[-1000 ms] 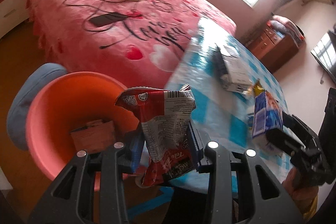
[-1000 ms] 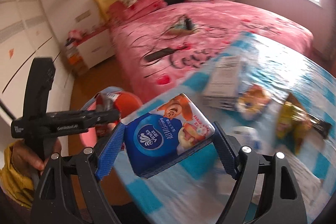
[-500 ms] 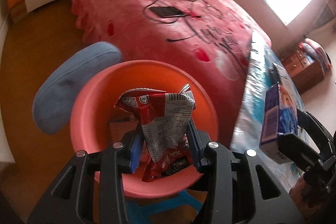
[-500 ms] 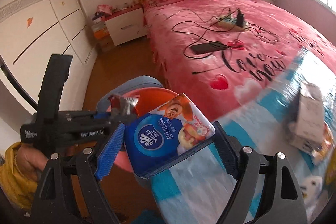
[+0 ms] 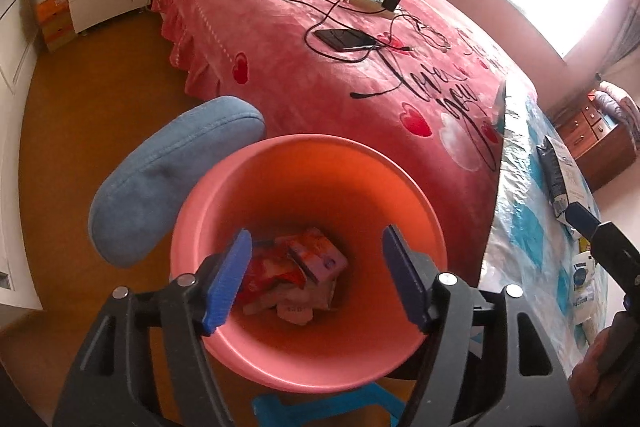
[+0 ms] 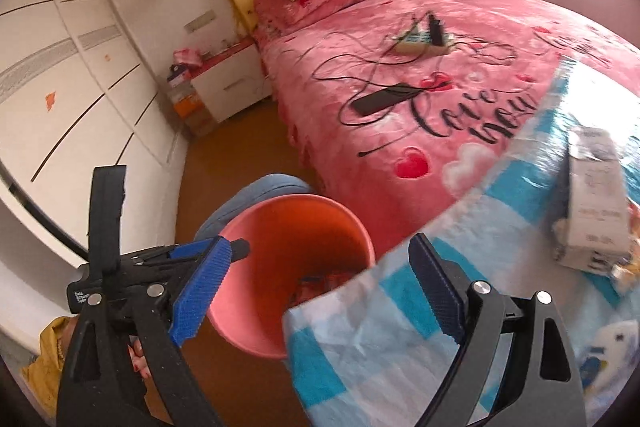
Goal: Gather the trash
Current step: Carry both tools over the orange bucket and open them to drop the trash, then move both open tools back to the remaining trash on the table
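From the left wrist view, the left hand-held gripper hangs over the mouth of the orange-pink bin, its blue pads spread wide with nothing between them. Down on the bin floor, directly beyond the pads, lie the red snack wrapper and the tissue pack, touching each other among other scraps. Half a second ago the wrapper was pinched upright in these pads; now it is in the bin. A blue cushion sits just beside the bin, and the pink bed lies beyond.

From the right wrist view, the right hand-held gripper is also wide open and empty, above the edge of the blue-checked worktop near the bin. The tissue pack it clamped half a second ago has left it. A white carton rests on the worktop.
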Demonstrator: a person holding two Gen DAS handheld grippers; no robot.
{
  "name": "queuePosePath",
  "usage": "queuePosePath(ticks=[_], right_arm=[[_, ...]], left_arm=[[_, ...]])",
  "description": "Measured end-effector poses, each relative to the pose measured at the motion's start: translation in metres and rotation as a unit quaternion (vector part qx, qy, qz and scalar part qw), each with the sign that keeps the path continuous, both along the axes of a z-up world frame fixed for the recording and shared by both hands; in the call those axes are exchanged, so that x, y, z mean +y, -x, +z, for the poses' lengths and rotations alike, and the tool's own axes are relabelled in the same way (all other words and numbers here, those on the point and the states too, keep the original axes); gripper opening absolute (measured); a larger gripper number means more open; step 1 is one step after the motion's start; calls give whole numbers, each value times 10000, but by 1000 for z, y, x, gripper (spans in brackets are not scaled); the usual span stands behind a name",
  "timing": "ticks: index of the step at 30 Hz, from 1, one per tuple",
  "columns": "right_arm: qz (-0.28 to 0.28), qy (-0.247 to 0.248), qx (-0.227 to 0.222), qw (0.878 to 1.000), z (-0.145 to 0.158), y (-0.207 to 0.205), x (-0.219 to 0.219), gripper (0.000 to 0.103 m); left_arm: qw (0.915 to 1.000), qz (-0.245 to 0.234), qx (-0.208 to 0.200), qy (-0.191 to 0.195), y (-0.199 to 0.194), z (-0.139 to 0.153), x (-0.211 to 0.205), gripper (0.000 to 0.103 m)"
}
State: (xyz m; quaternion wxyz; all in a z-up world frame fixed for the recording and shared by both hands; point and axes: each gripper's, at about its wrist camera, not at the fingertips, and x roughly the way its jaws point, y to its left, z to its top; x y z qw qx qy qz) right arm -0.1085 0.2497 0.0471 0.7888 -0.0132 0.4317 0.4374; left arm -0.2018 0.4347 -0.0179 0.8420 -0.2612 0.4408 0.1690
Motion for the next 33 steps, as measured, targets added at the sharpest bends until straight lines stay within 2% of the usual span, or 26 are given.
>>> queuePosePath(ticks=[4, 14, 19, 23, 33], right_arm=[[-152, -8, 7, 9999, -2, 2, -15, 90], [-375, 193, -345, 9985, -2, 18, -47, 90], [-503, 188, -344, 9980, -3, 21, -61, 90], [-563, 206, -337, 9976, -4, 21, -73, 90], [-792, 202, -290, 9962, -10, 19, -101, 91]], left_arm=[[9999, -93, -14, -107, -4, 2, -11, 74], [9989, -440, -119, -131, -10, 10, -39, 76], [9980, -601, -147, -149, -14, 15, -54, 76], [9974, -685, -189, -140, -15, 19, -64, 81], [9951, -940, -193, -245, -22, 28, -91, 82]])
